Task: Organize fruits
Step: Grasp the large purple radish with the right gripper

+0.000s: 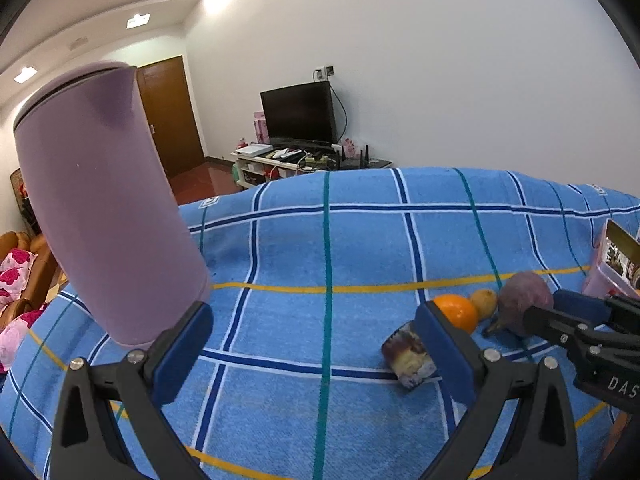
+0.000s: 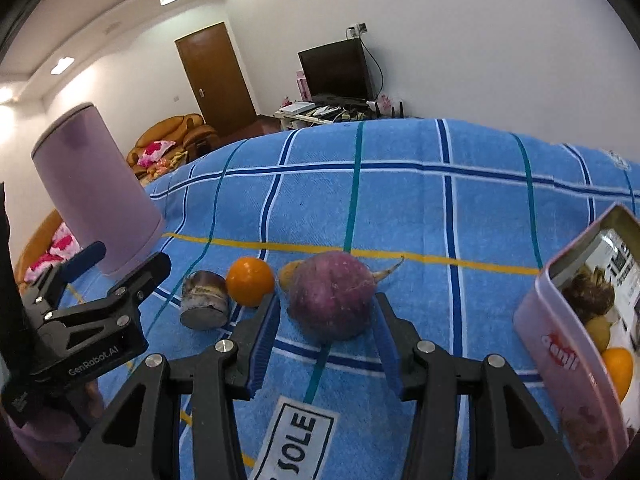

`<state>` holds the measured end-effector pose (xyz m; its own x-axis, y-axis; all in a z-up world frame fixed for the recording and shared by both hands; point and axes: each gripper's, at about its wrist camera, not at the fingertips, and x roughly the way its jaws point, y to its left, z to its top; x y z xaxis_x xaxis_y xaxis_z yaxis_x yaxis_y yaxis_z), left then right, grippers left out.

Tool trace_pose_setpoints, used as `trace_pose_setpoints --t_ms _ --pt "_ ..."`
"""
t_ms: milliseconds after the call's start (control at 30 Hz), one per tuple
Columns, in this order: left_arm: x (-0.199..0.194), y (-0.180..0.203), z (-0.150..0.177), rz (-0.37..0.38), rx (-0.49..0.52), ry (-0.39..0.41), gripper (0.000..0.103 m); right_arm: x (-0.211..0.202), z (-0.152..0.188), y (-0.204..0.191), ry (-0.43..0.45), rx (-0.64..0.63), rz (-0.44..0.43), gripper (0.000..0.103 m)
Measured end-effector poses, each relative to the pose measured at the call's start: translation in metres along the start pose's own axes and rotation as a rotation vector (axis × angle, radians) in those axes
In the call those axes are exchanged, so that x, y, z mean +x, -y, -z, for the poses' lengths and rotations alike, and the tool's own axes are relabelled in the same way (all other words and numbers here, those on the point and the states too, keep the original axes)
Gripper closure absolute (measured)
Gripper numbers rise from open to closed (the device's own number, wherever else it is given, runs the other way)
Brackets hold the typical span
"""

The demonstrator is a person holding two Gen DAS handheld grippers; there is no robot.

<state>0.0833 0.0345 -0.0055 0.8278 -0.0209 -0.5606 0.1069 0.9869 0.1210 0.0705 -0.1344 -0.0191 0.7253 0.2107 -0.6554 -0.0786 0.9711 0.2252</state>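
Note:
On the blue checked cloth [image 2: 400,208] lie a purple round root vegetable [image 2: 330,294], an orange [image 2: 250,286], a small yellow fruit [image 2: 289,272] behind it, and a cut purple-and-cream stub [image 2: 204,300]. My right gripper [image 2: 326,344] is open, its jaws on either side of the purple vegetable, not closed on it. My left gripper [image 1: 312,354] is open and empty over the cloth; the stub [image 1: 408,354], orange [image 1: 458,312] and purple vegetable [image 1: 524,300] lie to its right. A pink tin [image 2: 576,340] at the right holds fruit.
A tall lilac cylinder container [image 1: 104,208] stands at the left of the cloth, also in the right wrist view [image 2: 96,196]. A white label reading SOLE [image 2: 298,436] is sewn on the cloth near me. A TV, door and sofa lie beyond the table.

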Motion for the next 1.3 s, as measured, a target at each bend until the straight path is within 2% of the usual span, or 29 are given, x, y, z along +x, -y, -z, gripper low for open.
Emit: trace_pose_setpoints --t_ms 100,167,267,400,633,833,900,967,1067,1167,1300 --pt "0.001 -0.003 0.000 -0.010 -0.015 -0.008 0.000 0.002 -0.001 0.001 -0.013 0.000 0.025 0.054" --pt "0.002 -0.005 0.000 -0.010 -0.025 -0.012 0.000 0.007 -0.002 0.000 -0.023 -0.003 0.040 0.049" --pt "0.002 -0.007 0.000 -0.017 -0.033 -0.013 0.000 0.014 -0.004 -0.002 -0.042 -0.008 0.033 0.049" --pt "0.003 -0.007 0.000 -0.023 -0.034 -0.011 0.000 0.024 -0.005 -0.010 -0.068 -0.052 0.048 0.042" --pt "0.004 -0.011 0.000 -0.030 -0.052 -0.015 0.000 0.042 -0.010 -0.007 -0.124 -0.035 0.050 0.042" --pt "0.005 -0.017 0.000 -0.043 -0.041 -0.017 0.000 0.048 -0.013 -0.007 -0.127 -0.031 0.025 0.042" --pt "0.006 -0.021 -0.001 -0.070 -0.037 -0.017 0.000 0.047 -0.012 -0.007 -0.129 -0.041 0.035 0.047" --pt "0.008 -0.027 0.000 -0.092 -0.046 -0.025 0.000 0.046 -0.011 -0.005 -0.124 -0.032 0.032 0.051" --pt "0.010 -0.031 0.001 -0.084 -0.061 -0.041 0.000 0.039 -0.007 -0.002 -0.115 -0.025 0.026 0.051" --pt "0.009 -0.031 0.001 -0.067 -0.046 -0.039 0.000 0.016 -0.001 -0.007 -0.037 -0.043 0.037 0.051" --pt "0.004 -0.024 0.003 0.019 -0.029 -0.028 0.001 -0.012 0.012 -0.015 0.029 -0.071 0.062 0.051"
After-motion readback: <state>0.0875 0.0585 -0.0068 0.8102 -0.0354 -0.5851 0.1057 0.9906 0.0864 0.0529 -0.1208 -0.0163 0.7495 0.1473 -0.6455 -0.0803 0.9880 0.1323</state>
